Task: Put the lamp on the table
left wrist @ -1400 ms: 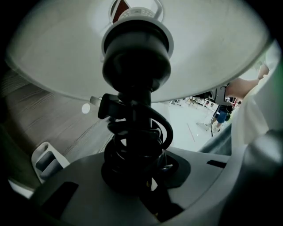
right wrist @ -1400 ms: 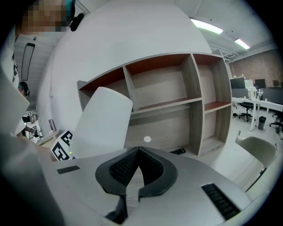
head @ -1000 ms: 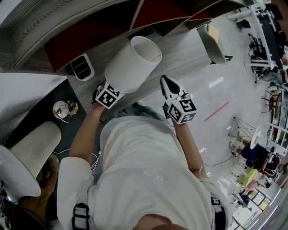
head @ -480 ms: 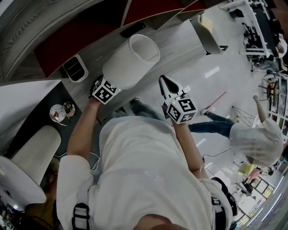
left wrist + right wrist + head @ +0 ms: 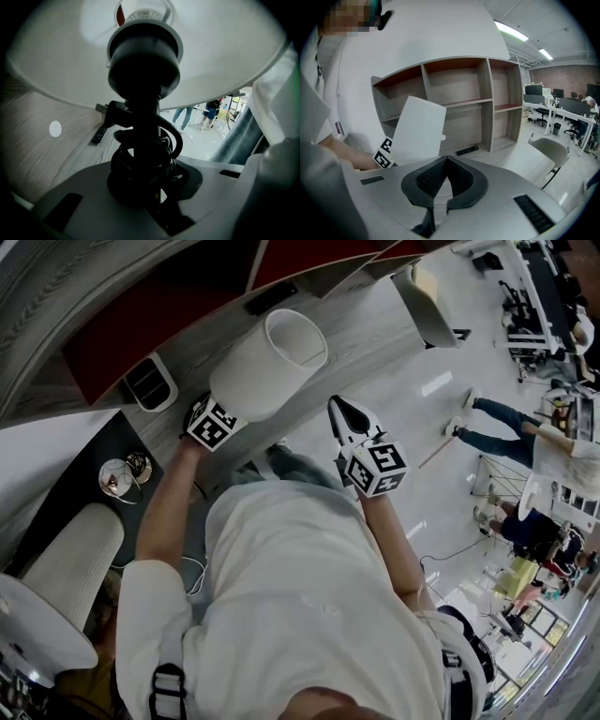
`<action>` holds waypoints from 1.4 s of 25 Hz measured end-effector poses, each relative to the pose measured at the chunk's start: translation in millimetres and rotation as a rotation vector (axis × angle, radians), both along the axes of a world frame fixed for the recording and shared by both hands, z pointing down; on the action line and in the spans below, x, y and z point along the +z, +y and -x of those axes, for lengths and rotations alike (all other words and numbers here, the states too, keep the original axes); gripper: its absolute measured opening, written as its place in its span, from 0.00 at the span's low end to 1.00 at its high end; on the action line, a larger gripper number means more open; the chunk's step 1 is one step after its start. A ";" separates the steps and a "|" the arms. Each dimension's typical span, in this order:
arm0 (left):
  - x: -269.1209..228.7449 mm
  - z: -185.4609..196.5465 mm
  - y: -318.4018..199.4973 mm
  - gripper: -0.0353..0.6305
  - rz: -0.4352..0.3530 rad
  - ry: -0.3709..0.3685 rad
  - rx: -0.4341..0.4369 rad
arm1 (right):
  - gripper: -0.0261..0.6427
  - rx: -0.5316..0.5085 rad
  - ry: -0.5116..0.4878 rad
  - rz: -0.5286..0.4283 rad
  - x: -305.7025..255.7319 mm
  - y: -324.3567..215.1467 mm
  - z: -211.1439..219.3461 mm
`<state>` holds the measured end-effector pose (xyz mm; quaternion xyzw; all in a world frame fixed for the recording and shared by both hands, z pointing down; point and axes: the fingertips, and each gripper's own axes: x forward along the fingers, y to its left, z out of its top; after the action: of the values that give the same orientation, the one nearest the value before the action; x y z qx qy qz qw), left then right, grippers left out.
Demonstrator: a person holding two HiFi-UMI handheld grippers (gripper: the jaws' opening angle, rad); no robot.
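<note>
Now the left hand-held gripper [image 5: 140,182], clamped on the lamp's [image 5: 267,367] stem, has sunk nearer the table [image 5: 361,341].

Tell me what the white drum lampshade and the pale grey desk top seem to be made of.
White drum lampshade: probably fabric or stiff paper, matte, smooth, no glare. Pale grey desk top: likely wood-look laminate, matte, with fine even grain streaks.
</note>
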<state>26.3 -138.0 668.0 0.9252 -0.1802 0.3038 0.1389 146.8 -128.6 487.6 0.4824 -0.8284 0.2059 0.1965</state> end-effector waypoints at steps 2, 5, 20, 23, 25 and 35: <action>4.9 1.8 -0.4 0.17 -0.006 -0.010 0.007 | 0.08 0.000 0.003 0.002 0.5 -0.4 -0.3; 7.9 2.2 0.2 0.17 -0.019 -0.006 0.021 | 0.08 -0.003 0.009 0.008 2.4 -0.8 0.5; 5.6 12.8 0.3 0.22 -0.020 0.028 0.001 | 0.08 -0.021 0.021 0.024 7.4 1.4 11.0; 5.3 15.0 5.1 0.24 -0.020 0.030 0.017 | 0.08 -0.022 0.023 0.024 7.6 2.6 11.4; 3.5 16.8 7.1 0.24 -0.020 0.038 0.012 | 0.08 -0.024 0.023 0.025 8.1 3.5 12.1; -2.3 32.9 12.2 0.33 -0.028 0.051 -0.028 | 0.08 -0.056 0.031 0.036 14.6 7.7 24.7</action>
<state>-6.7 -125.8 665.6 0.9318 -0.1941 0.2754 0.1347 122.1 -120.8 502.2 0.4587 -0.8345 0.2076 0.2237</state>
